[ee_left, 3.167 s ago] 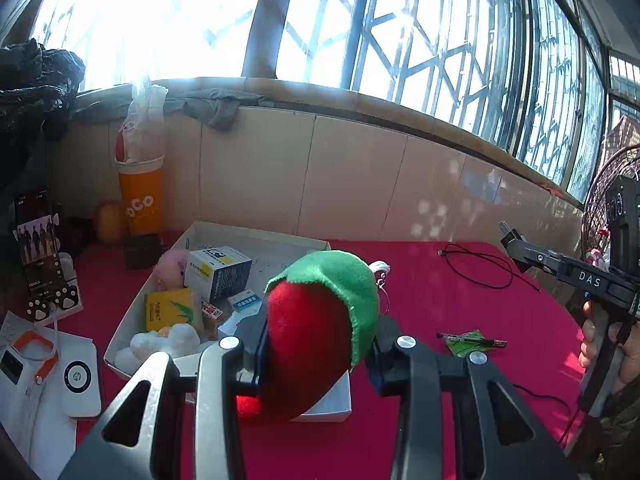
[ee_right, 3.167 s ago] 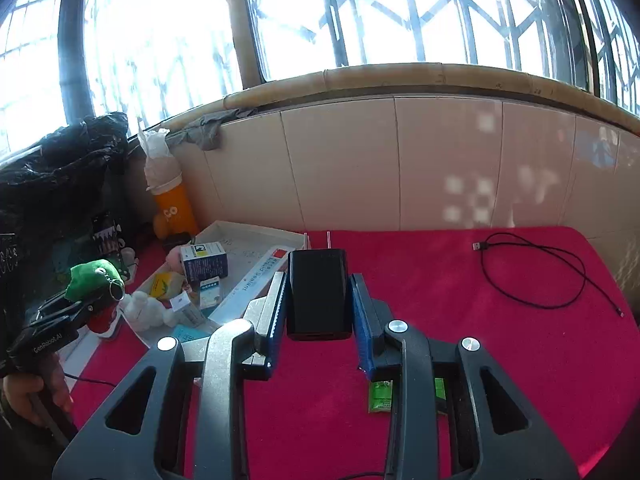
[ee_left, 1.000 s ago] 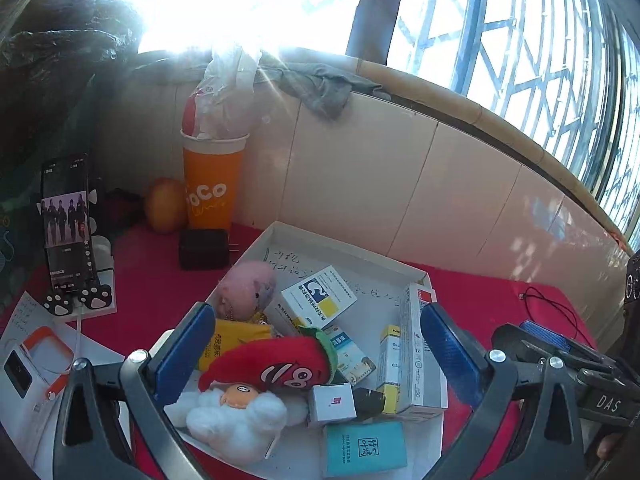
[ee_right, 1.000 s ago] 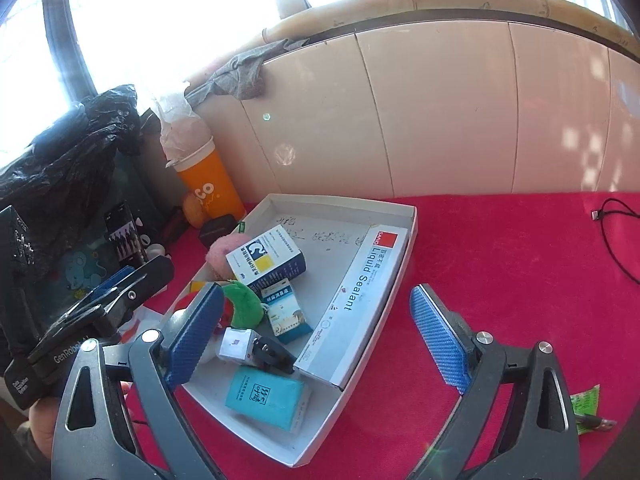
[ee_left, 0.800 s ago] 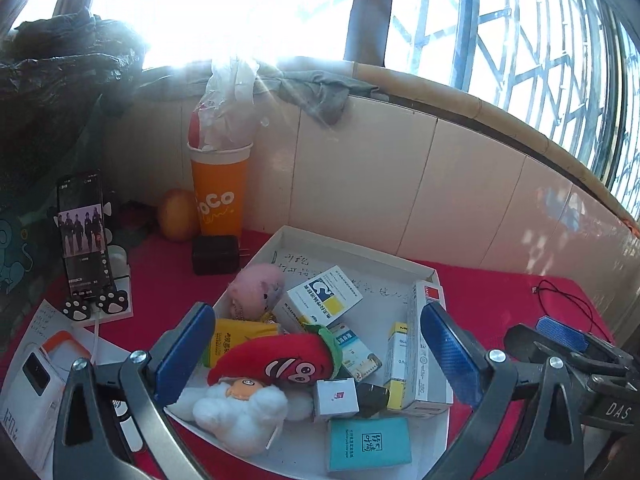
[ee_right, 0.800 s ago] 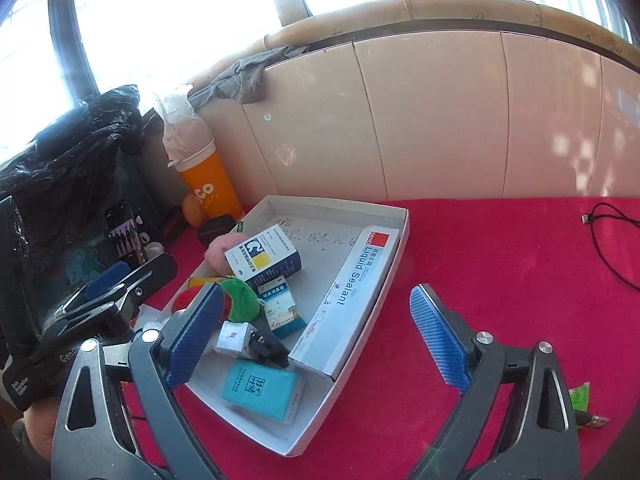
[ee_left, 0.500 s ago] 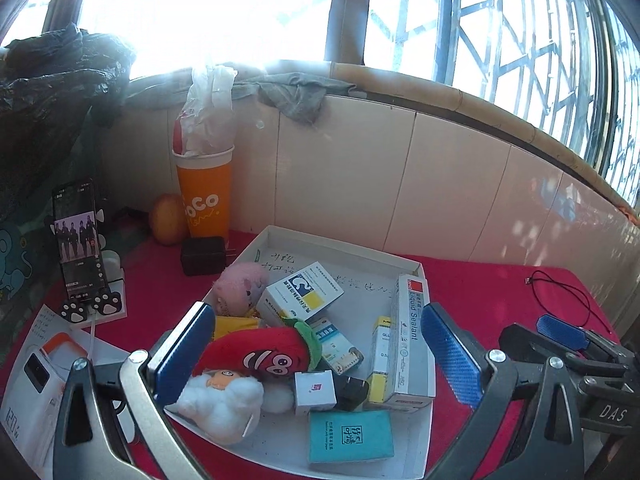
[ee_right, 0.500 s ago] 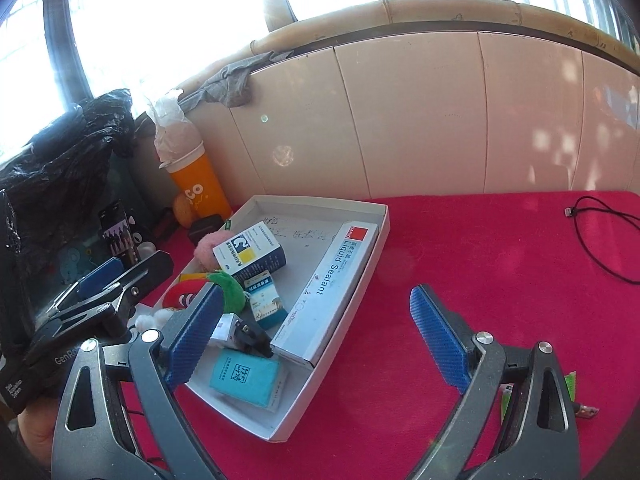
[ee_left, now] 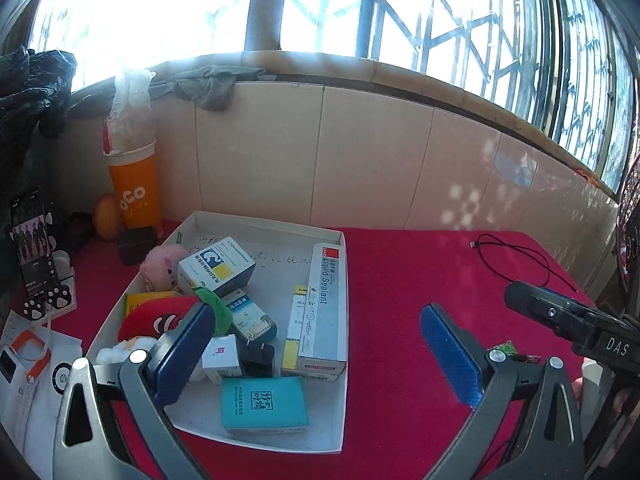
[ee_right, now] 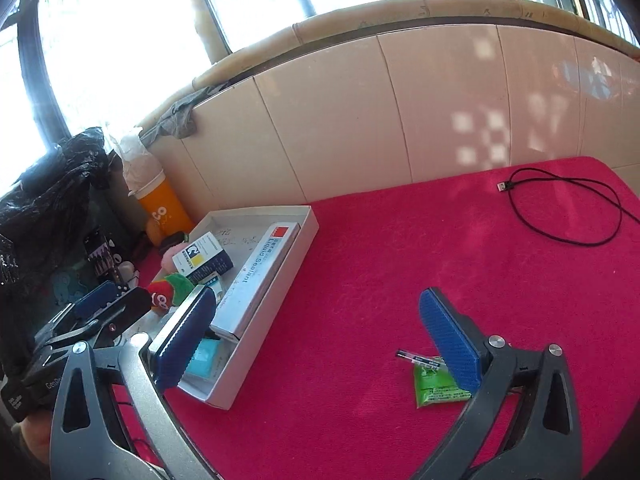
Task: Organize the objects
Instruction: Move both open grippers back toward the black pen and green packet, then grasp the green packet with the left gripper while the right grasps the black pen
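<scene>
I see the white box (ee_left: 342, 380) on the red cloth, just ahead of my left gripper (ee_left: 316, 344), full of small boxes, a teal packet (ee_left: 264, 402) and a red plush toy (ee_left: 156, 318). A green packet (ee_right: 436, 386) and a small dark stick (ee_right: 418, 359) lie flat beside my right gripper's (ee_right: 318, 330) right finger. A black cable (ee_right: 568, 208) curls far ahead of it.

A matt red cloth with a short nap is covering the table (ee_right: 380, 280). The white tray (ee_left: 343, 400) is looking like plain matt cardboard. Inside the tray, the liquid sealant box (ee_left: 326, 300) and the teal box (ee_left: 264, 402) are showing smooth printed card, while the red chili toy (ee_left: 152, 316) is showing soft plush. Right of the tray, the green sachet (ee_right: 436, 386) is shining like glossy foil. Behind the tray, glazed beige tiles (ee_right: 360, 120) are catching light.
</scene>
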Available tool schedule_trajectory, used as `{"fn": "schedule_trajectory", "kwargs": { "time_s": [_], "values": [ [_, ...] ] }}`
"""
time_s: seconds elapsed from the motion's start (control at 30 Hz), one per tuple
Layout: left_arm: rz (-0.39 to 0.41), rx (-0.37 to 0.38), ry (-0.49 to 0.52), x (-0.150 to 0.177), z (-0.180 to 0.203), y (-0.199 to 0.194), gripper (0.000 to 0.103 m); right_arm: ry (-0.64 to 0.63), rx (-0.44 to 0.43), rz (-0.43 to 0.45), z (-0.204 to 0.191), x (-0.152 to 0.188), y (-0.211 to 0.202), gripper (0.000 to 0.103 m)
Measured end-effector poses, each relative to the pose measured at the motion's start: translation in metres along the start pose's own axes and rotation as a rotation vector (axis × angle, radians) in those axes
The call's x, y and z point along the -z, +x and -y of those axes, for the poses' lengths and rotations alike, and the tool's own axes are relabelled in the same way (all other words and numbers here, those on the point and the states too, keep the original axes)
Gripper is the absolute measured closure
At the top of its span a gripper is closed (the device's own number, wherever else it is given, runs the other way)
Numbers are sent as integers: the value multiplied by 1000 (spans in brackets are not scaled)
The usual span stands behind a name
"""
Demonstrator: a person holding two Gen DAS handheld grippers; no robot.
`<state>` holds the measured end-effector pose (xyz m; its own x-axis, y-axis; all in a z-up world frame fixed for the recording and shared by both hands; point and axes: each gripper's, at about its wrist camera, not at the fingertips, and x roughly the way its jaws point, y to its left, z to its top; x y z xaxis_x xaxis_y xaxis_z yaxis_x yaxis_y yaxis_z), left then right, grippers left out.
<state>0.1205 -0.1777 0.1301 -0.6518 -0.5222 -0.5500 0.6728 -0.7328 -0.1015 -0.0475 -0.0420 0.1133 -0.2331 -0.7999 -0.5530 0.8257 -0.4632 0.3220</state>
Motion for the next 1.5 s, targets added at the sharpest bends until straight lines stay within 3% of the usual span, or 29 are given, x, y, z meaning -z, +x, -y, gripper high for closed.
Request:
{"fn": "schedule_trajectory", "kwargs": {
  "time_s": [0.17,0.27,0.33,0.4,0.43,0.57,0.87,0.93,0.97,1.0,1.1,1.17,1.37,1.5],
  "values": [
    [-87,73,97,21,43,22,0,20,82,-2,67,0,-18,0],
    [-141,119,131,36,64,33,0,-71,80,-63,92,4,-17,1],
    [-164,139,142,45,74,39,0,-166,73,-114,98,11,-12,11],
    [-186,154,135,54,79,44,0,-242,71,-165,101,21,-3,42],
    [-199,162,128,57,80,46,0,-279,75,-191,101,26,3,46],
    [-225,171,135,66,87,51,0,-356,67,-262,100,42,29,48],
    [-229,190,182,67,93,54,0,-403,8,-316,97,55,46,53],
    [-225,200,203,66,96,57,0,-407,7,-319,97,53,44,68],
    [-225,202,215,66,98,59,0,-416,15,-321,97,53,43,84],
    [-225,201,227,65,99,61,0,-429,21,-325,95,53,41,93],
    [-220,210,261,61,105,69,0,-457,33,-331,92,59,34,94],
    [-213,241,308,59,114,74,0,-400,35,-311,99,59,25,94],
    [-178,387,539,58,163,90,0,-16,-8,-209,160,63,-22,94],
    [-217,468,638,64,195,112,0,202,-65,-171,193,83,-39,94]
  ]
}}
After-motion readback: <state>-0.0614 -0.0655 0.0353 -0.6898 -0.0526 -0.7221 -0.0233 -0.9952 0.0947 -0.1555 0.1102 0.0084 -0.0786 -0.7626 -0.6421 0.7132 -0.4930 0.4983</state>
